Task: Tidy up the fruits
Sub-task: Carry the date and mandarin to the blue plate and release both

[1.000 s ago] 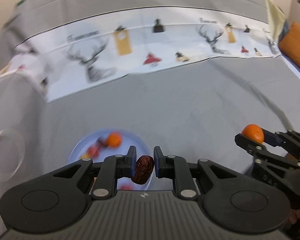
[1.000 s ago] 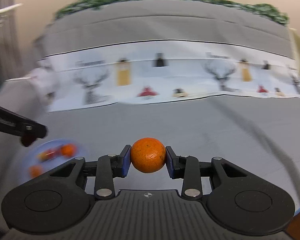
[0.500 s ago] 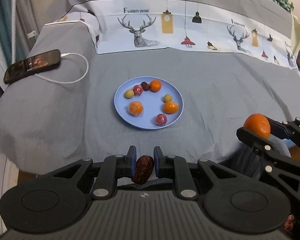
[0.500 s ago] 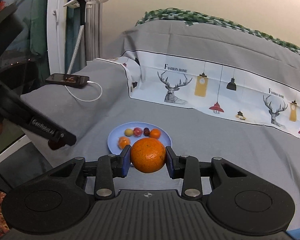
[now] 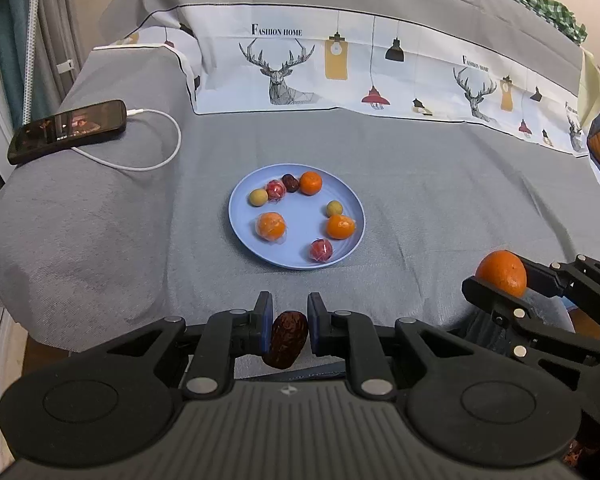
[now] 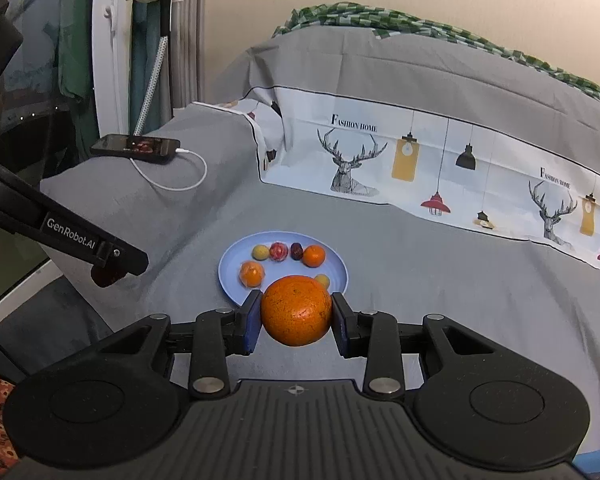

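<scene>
Both tongs (image 5: 288,326) (image 6: 296,322) clamped, tilted downward

Light blue plate (image 5: 352,236) on grey bedspread (image 5: 440,200); white deer-and-lamp-print cloth (image 5: 380,76); black phone (image 5: 66,130).

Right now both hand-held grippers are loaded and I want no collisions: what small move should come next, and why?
Probably bring the left hand-held gripper forward over the blue plate and set down its dried date beside the dark fruit already there. The right hand-held gripper, shut on the orange, can wait, since the plate's bare middle fits one at a time.
</scene>
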Demonstrator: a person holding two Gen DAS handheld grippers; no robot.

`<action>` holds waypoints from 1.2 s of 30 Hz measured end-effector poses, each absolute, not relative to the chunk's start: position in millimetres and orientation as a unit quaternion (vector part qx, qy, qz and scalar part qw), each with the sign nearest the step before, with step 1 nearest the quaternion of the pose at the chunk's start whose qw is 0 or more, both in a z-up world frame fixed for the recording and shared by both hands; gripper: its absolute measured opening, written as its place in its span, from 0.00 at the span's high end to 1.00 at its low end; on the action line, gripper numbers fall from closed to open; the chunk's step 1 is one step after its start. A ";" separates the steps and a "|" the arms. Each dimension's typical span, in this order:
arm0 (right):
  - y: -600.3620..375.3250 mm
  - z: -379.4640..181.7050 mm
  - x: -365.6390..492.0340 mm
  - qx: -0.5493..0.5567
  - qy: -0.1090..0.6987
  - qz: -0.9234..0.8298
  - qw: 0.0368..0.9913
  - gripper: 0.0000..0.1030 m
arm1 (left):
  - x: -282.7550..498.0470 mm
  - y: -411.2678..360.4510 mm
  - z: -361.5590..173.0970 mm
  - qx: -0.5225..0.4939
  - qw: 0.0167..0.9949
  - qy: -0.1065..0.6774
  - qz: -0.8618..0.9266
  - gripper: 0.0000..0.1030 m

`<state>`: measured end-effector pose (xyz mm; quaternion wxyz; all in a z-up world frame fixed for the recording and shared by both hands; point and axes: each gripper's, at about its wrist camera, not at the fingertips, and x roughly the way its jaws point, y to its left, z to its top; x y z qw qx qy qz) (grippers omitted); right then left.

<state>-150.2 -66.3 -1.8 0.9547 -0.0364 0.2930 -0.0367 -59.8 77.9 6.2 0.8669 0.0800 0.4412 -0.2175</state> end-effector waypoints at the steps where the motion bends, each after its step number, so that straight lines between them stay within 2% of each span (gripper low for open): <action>1: -65.9 -2.7 -147.3 -0.037 0.296 -0.037 0.954 0.64 | -57.0 77.6 5.4 0.079 0.866 0.444 -0.217 0.81; 18: -86.9 -33.9 -64.4 -0.020 0.333 -0.036 0.942 0.64 | 46.2 32.4 -13.3 0.060 0.868 0.444 -0.213 0.81; 36: -114.3 -107.4 53.6 -0.020 0.379 -0.033 0.924 0.64 | 161.9 -33.4 -100.4 0.112 0.846 0.479 -0.205 0.81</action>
